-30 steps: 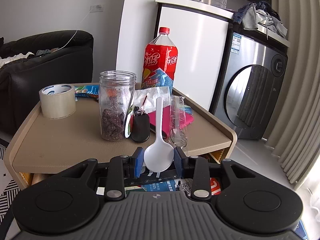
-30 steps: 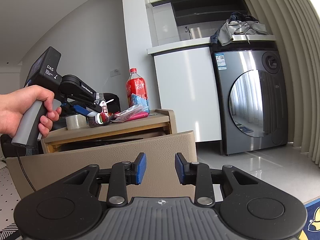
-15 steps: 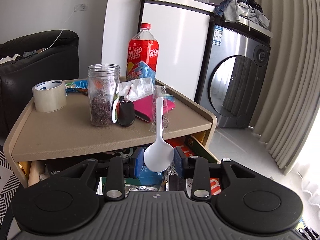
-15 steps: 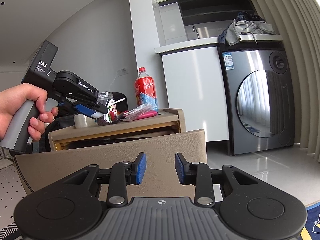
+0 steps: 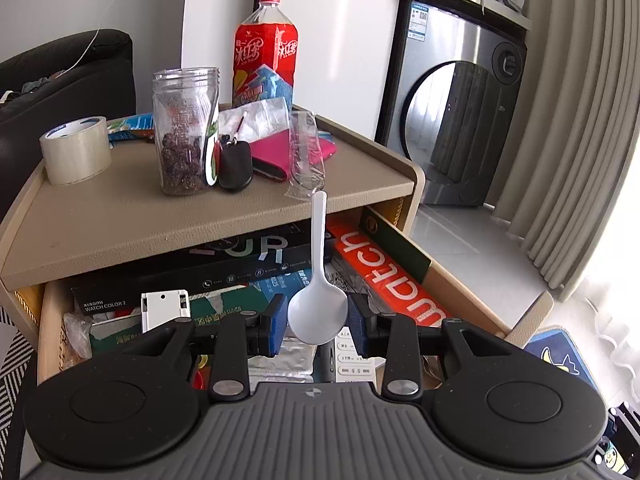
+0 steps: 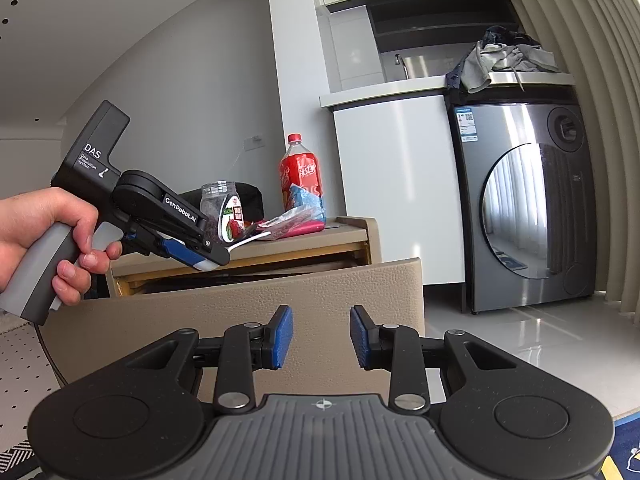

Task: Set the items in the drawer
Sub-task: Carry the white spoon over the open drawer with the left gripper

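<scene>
My left gripper (image 5: 318,322) is shut on the bowl of a white plastic spoon (image 5: 319,232), whose handle points forward. It hovers over the open drawer (image 5: 460,292) of a beige side table, above the clutter of boxes inside. In the right wrist view a hand holds the left gripper (image 6: 208,264) tilted down over the drawer, with the spoon (image 6: 248,241) sticking out ahead. My right gripper (image 6: 321,340) is open and holds nothing, low in front of the drawer's front panel (image 6: 280,292).
The table top (image 5: 120,216) carries a tape roll (image 5: 76,154), a jar (image 5: 186,128), a black key fob (image 5: 235,164), a pink pouch (image 5: 280,152), a clear wrapper (image 5: 306,156) and a red bottle (image 5: 266,48). An orange box (image 5: 384,268) fills the drawer's right side. A washing machine (image 5: 460,112) stands right.
My left gripper has pulled back from the table top and tipped down over the open drawer, still carrying the spoon. The right gripper has barely moved.
</scene>
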Demonstrator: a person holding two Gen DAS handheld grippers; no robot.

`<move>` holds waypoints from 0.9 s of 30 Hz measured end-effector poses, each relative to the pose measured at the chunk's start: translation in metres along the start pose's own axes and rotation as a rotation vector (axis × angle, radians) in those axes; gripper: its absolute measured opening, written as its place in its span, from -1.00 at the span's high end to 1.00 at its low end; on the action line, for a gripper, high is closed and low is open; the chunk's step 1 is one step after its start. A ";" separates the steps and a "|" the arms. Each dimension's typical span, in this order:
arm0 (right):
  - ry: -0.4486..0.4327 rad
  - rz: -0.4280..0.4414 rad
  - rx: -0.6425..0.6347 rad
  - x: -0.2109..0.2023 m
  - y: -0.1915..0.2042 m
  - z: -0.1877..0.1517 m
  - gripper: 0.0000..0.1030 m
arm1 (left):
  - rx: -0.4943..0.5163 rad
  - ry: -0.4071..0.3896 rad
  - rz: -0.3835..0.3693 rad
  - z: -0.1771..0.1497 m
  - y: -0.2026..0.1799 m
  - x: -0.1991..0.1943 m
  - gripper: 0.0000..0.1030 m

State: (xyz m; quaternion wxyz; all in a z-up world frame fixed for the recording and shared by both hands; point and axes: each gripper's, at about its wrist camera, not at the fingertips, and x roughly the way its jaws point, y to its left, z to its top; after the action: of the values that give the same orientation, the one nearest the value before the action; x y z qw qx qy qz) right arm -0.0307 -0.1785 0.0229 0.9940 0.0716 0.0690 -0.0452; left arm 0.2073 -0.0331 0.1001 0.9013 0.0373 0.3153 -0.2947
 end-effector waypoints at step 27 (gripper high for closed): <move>0.014 0.022 -0.011 0.002 0.003 -0.003 0.31 | 0.028 0.099 -0.032 -0.023 -0.001 0.018 0.29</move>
State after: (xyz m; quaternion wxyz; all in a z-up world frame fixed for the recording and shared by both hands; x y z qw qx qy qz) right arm -0.0284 -0.1750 0.0202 0.9943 0.0673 0.0752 -0.0334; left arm 0.2051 -0.0366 0.0710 0.8792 0.0595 0.3558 -0.3114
